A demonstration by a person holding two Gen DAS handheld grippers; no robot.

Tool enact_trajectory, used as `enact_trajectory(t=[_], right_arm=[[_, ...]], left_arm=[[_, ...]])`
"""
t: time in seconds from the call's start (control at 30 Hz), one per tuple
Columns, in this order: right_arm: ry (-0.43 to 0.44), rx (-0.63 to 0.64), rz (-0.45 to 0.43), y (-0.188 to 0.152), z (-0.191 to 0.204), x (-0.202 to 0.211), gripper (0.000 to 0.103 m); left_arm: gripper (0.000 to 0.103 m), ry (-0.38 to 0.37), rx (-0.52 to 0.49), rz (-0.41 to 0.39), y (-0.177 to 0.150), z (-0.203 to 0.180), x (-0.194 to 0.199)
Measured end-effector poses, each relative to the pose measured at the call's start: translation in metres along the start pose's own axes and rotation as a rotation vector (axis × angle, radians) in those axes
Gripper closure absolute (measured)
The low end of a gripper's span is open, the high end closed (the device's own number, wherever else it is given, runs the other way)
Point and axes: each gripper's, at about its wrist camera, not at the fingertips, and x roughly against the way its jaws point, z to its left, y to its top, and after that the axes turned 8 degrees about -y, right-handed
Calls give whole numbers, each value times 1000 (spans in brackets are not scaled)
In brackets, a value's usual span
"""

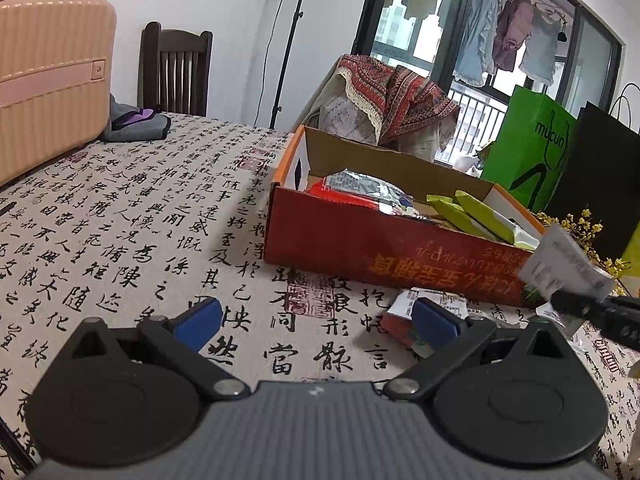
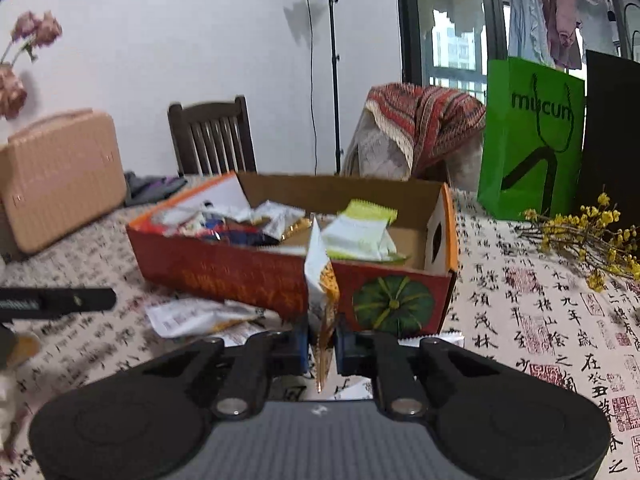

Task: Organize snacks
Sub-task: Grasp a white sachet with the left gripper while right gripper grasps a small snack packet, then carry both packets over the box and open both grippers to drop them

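Roughly halfway: box (image 2: 280, 280) already stuffed with packets, right gripper (image 2: 322, 346) clamped on a snack packet (image 2: 320, 280), left gripper (image 1: 316, 320) gaping empty, loose packets (image 2: 196, 318) left on the tablecloth (image 1: 140, 220).

Open tablecloth (image 1: 132, 216) left of the box (image 1: 360, 248); packets (image 2: 200, 316) against its near wall.

Right gripper (image 2: 321, 346): tilted downward, black linkage arms drawn in, blue-padded jaws pinched tight on a thin white-and-orange snack packet (image 2: 322, 280) standing upright between them.
Right gripper, seen from the left wrist camera: dark tip entering at the right edge, gripping the pale packet (image 1: 566, 266).
Left gripper (image 1: 316, 318): angled downward, jaws spread wide, blue pads (image 1: 199, 319) well apart, nothing between them.
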Motion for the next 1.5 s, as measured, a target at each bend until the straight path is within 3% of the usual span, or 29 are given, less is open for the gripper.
enact_trajectory(t=[0.37,0.53,0.7,0.83,1.03,1.1,1.17,1.27,1.5], right_arm=[[12,-73,-67,6,-14,13,91],[18,-80,-86,7,-15,18,91],[16,-98,-93,7,-20,19,91],[11,-114,-86,7,-24,17,91],[13,-116,-82,7,-24,15,91],[13,-118,-83,7,-25,15,91],[14,-119,-82,7,-25,15,91],[16,-118,-82,7,-24,15,91],[14,-125,-79,7,-25,14,91]], left_arm=[[0,-29,-1,31,6,-8,-2],[0,-44,-82,73,20,-37,-6],[0,-78,-138,167,30,-61,-33],[0,-61,-158,232,26,-72,-63],[0,-42,-169,245,19,-76,-85],[5,-50,-165,245,17,-74,-87],[27,-64,-156,247,16,-73,-87],[36,-82,-134,243,17,-70,-85],[40,-108,-132,217,17,-67,-73]])
